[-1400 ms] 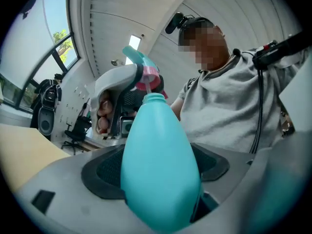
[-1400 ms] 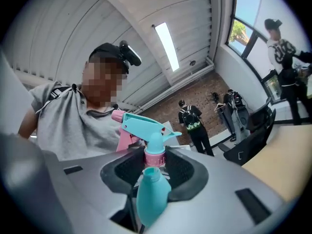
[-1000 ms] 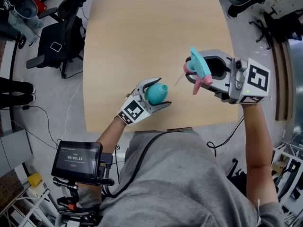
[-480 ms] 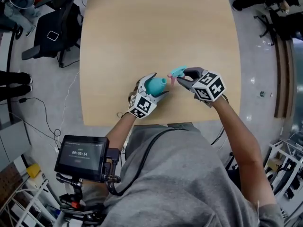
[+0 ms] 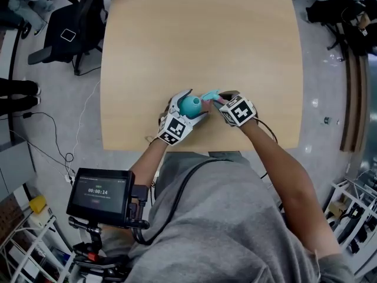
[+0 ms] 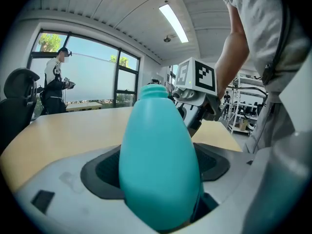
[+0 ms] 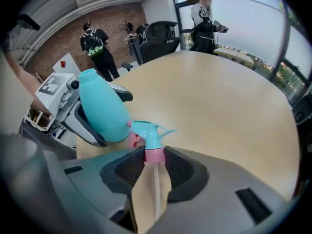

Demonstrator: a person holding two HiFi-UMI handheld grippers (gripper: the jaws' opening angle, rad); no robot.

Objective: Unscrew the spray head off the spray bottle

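Observation:
The teal bottle (image 5: 191, 105) has no spray head on it and sits between the jaws of my left gripper (image 5: 195, 105), just above the table's near edge. In the left gripper view the bottle (image 6: 158, 169) fills the space between the pads, neck pointing away. My right gripper (image 5: 221, 99) is shut on the pink collar of the detached teal spray head (image 7: 148, 130), whose dip tube runs back between the jaws. The head hangs right beside the bottle (image 7: 101, 106); whether they touch I cannot tell.
The wooden table (image 5: 200, 40) stretches away beyond both grippers. Office chairs (image 5: 68, 37) stand off its left side, and people stand by the window (image 7: 207, 21) and the brick wall (image 7: 97, 43). A small screen (image 5: 97, 196) hangs at the person's waist.
My right gripper has carried the spray head down and to the left, from raised at the table's right to close beside the bottle. The left gripper has hardly moved.

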